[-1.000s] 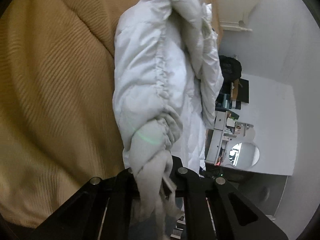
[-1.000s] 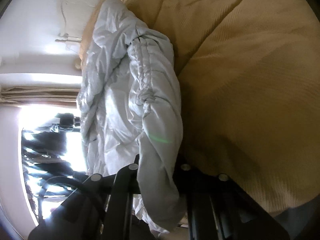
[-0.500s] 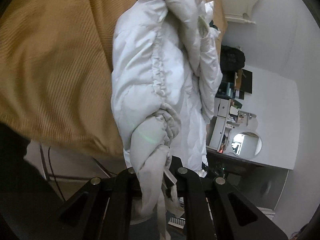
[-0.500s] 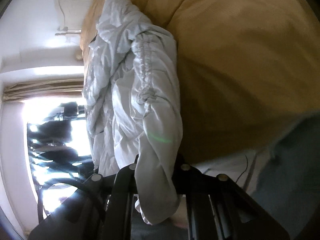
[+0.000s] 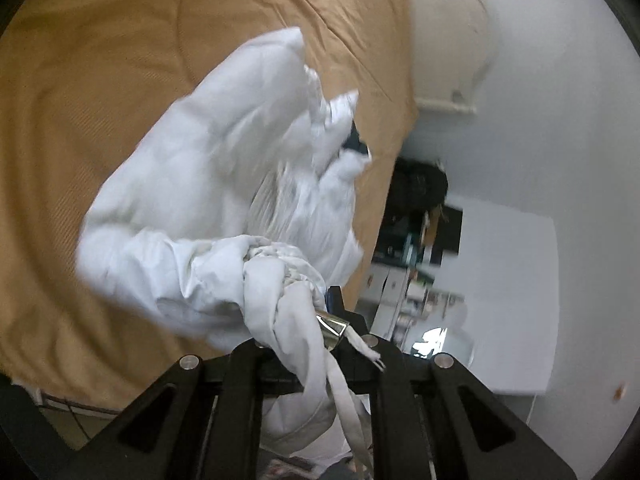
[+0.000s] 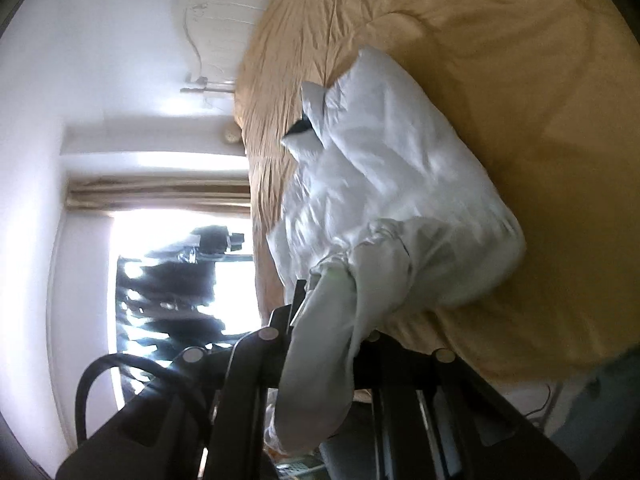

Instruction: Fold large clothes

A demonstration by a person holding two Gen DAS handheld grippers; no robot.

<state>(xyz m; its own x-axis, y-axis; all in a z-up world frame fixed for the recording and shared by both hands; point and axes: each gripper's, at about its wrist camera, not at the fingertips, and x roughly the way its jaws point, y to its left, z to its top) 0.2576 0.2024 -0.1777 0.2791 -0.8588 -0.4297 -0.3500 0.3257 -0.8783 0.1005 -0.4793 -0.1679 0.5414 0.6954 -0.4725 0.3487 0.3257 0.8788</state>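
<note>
Both grippers' jaws clamp the blurred, seemingly bunched white jacket [image 5: 224,200] over the tan bedspread [image 5: 80,80].

Smooth white cloth garment [image 5: 224,200]; ribbed matt tan bedspread [image 5: 80,80].

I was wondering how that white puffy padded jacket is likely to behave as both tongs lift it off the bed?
The white puffy padded jacket probably flops: it sags in loose folds between the left tongs and right tongs. It looks light for its bulk, its quilted fill billowing above the tan bedspread. The smooth shell may slip, though both tongs pinch bunched fabric.
</note>
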